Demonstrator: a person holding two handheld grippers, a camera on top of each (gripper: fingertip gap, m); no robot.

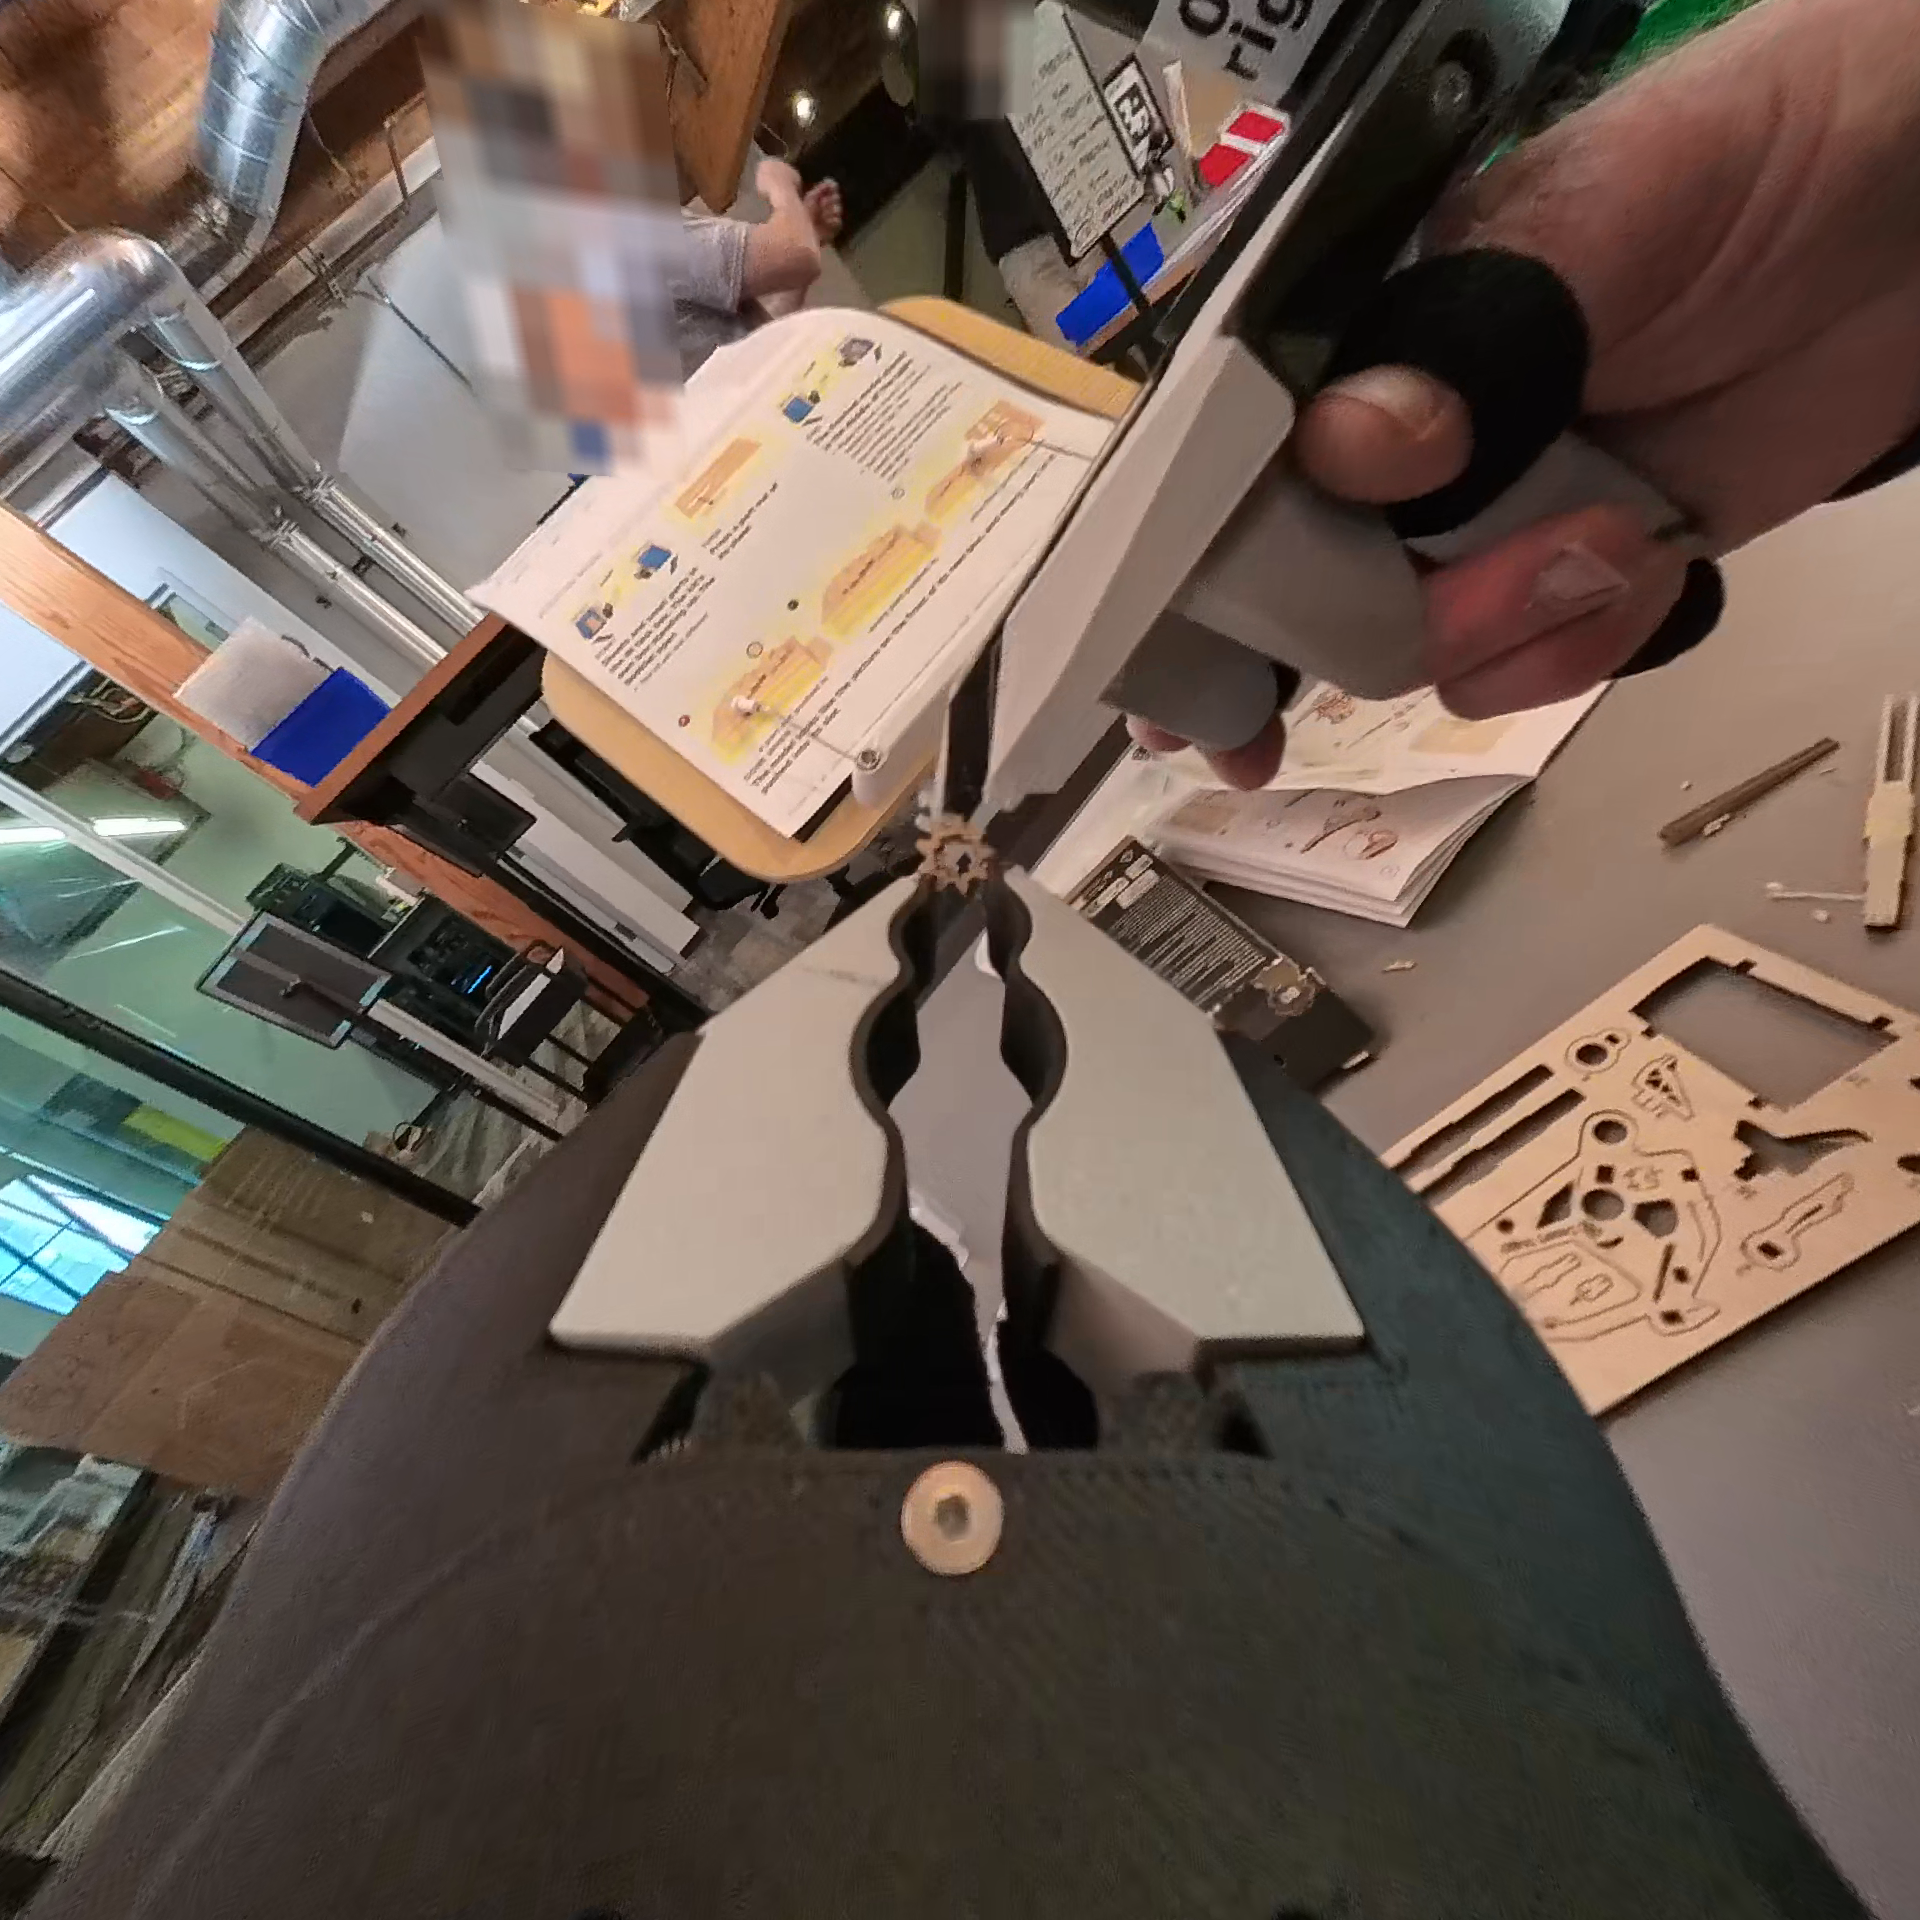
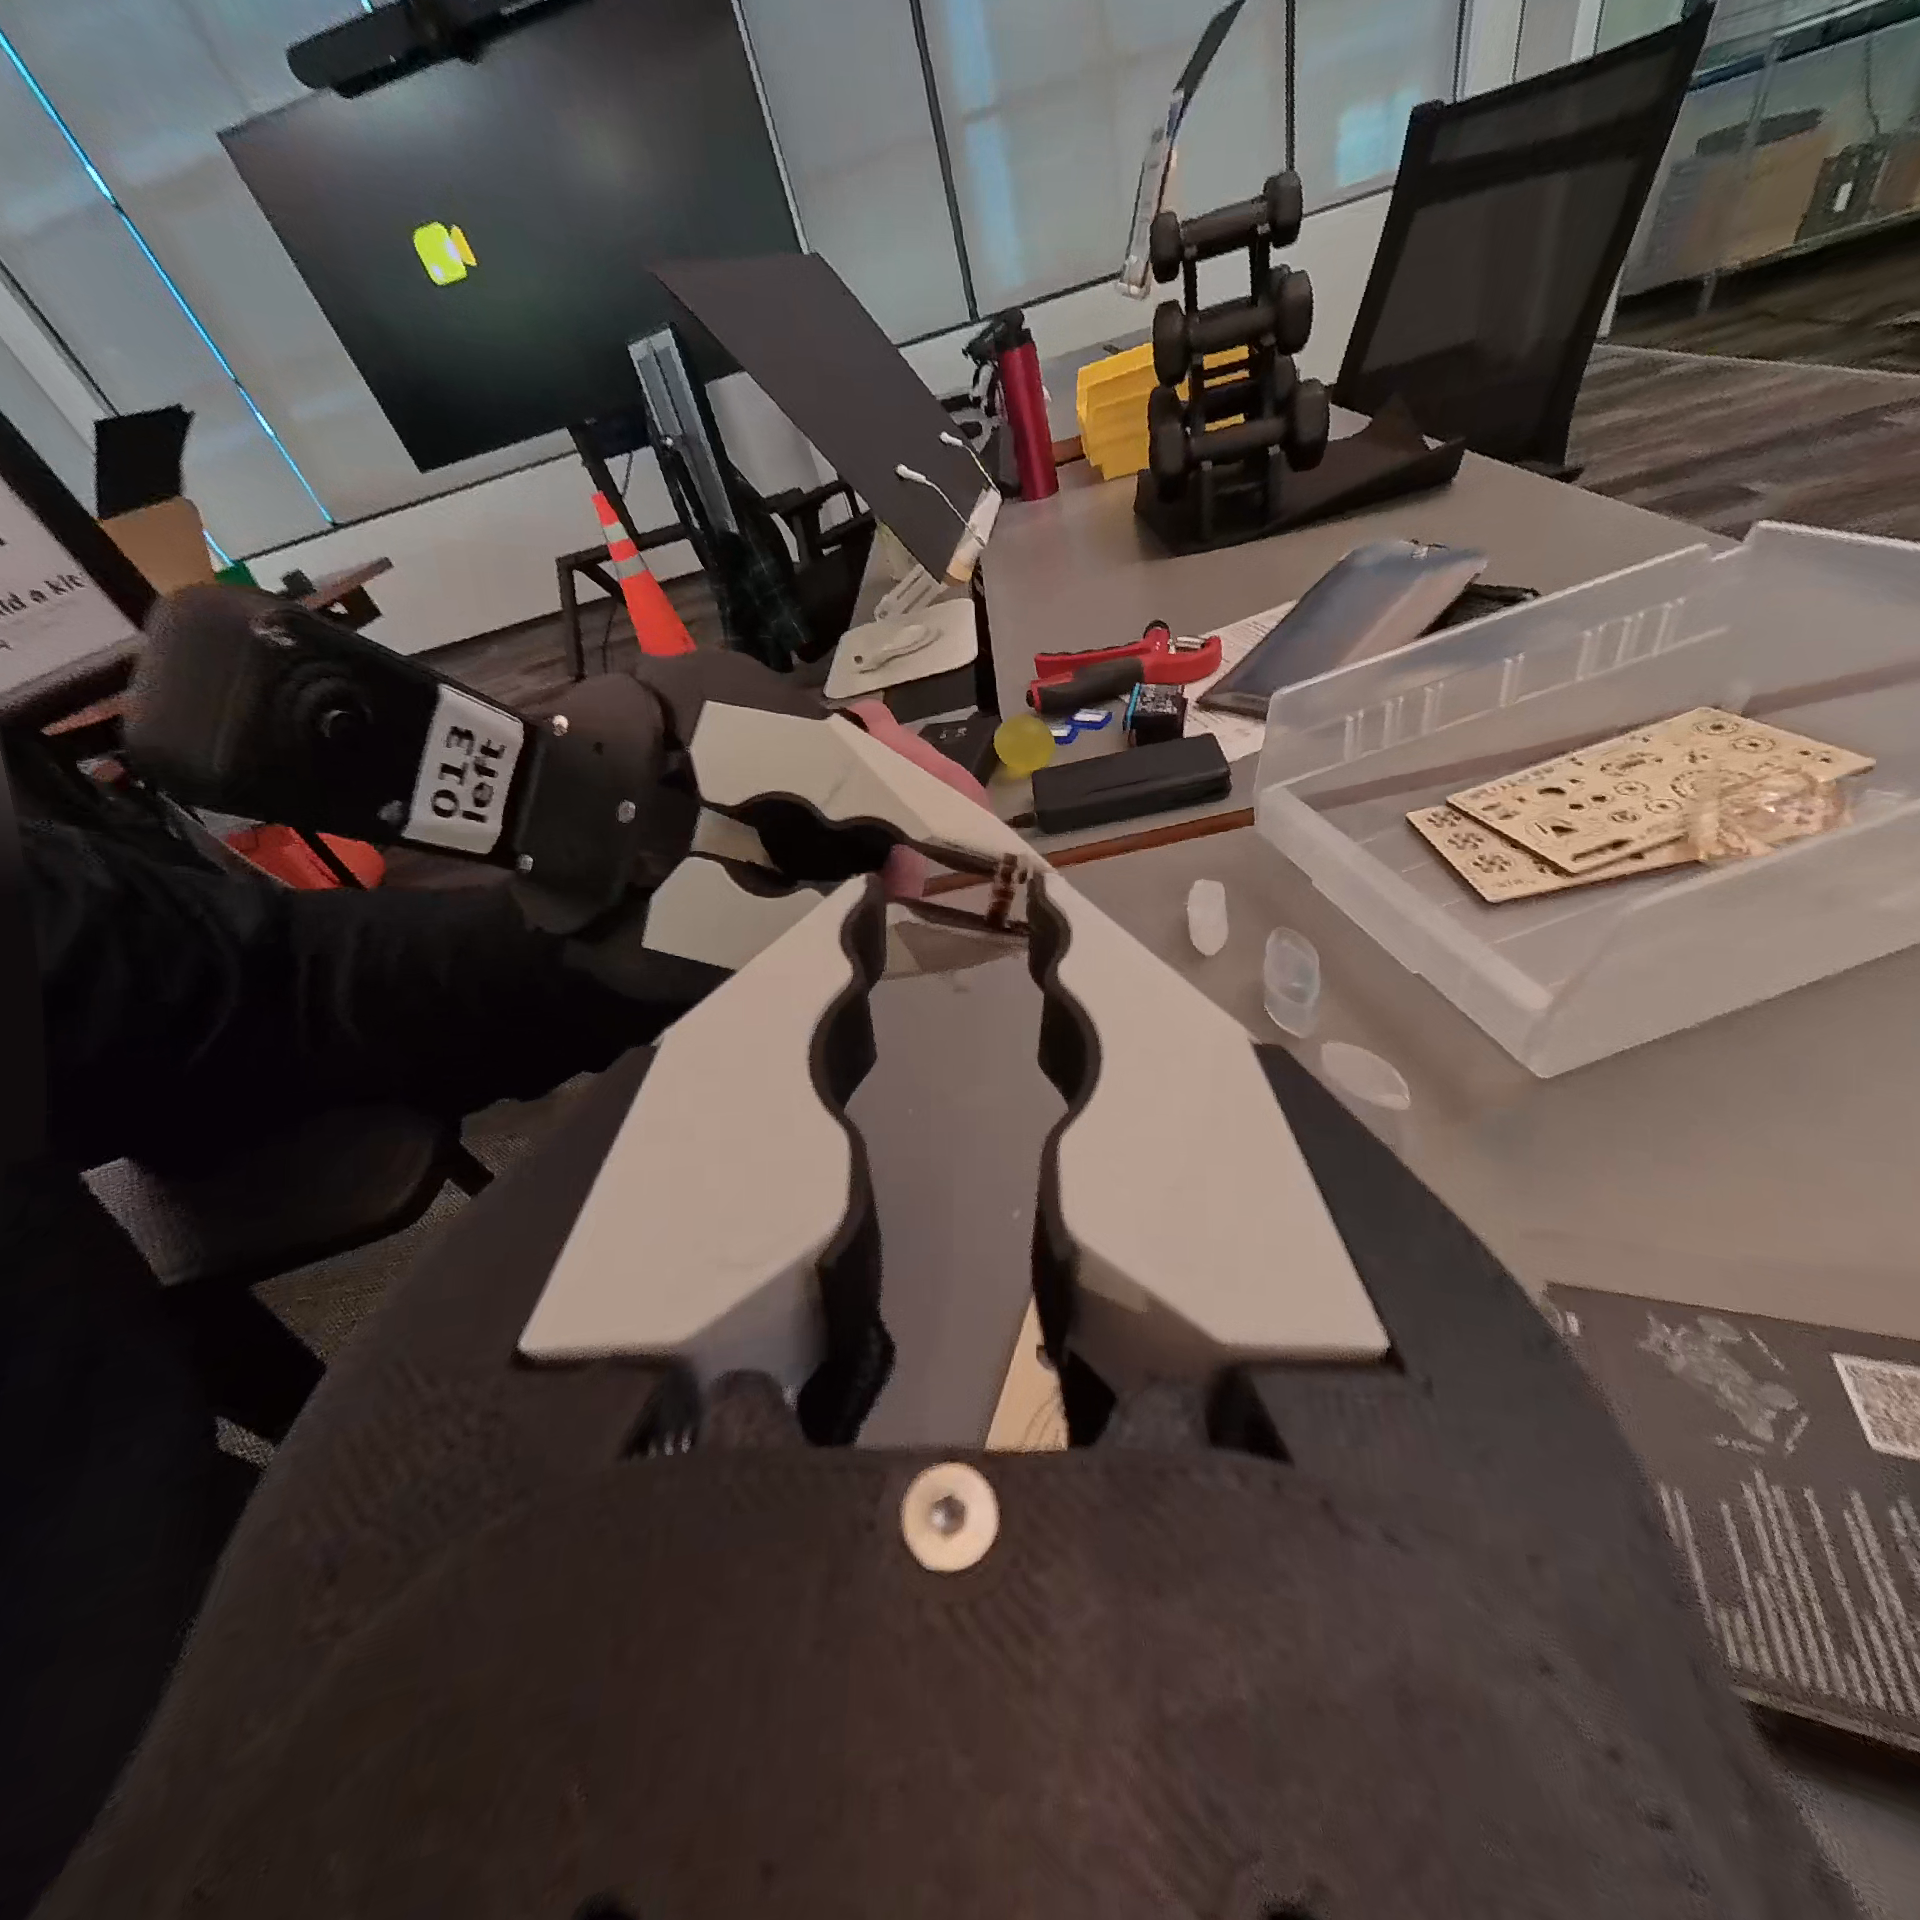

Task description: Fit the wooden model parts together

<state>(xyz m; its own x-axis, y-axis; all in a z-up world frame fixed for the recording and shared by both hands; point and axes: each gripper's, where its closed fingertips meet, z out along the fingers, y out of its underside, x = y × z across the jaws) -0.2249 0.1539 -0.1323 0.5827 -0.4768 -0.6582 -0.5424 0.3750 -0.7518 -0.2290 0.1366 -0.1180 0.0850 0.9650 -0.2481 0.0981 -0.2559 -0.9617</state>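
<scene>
**Both grippers meet at a small wooden gear above the table**

Left wrist view: the left gripper [image 1: 958, 868] has its two grey fingers drawn almost together at the tips, clenched on a small wooden gear [image 1: 954, 852] that sits upright between them, its teeth showing. Behind the tips the wavy black pads stand apart. The right gripper [image 1: 961, 805] comes down from the upper right, held by a hand [image 1: 1621, 416] in a black fingerless glove; its tips reach the gear from above, touching or just beside it. How wide its fingers stand cannot be told from here. On the grey table [image 1: 1558, 935] to the right lies a laser-cut wooden sheet [image 1: 1662, 1174] with several parts already punched out, an open instruction booklet [image 1: 1371, 821] beyond it, and a dark card [image 1: 1216, 956] between them. A second instruction page [image 1: 790, 582] rests on a tilted stand behind the grippers.

Right wrist view: the right gripper [image 2: 961, 914] has its fingers partly open, tips nearly closing on a thin dark piece [image 2: 1013, 894] seen edge-on; whether they truly pinch it is unclear. The left gripper [image 2: 997, 883] enters from the left, tips narrowed onto the same piece. Farther right, a clear plastic tray [image 2: 1455, 935] holds more wooden sheets [image 2: 1652, 800].
</scene>
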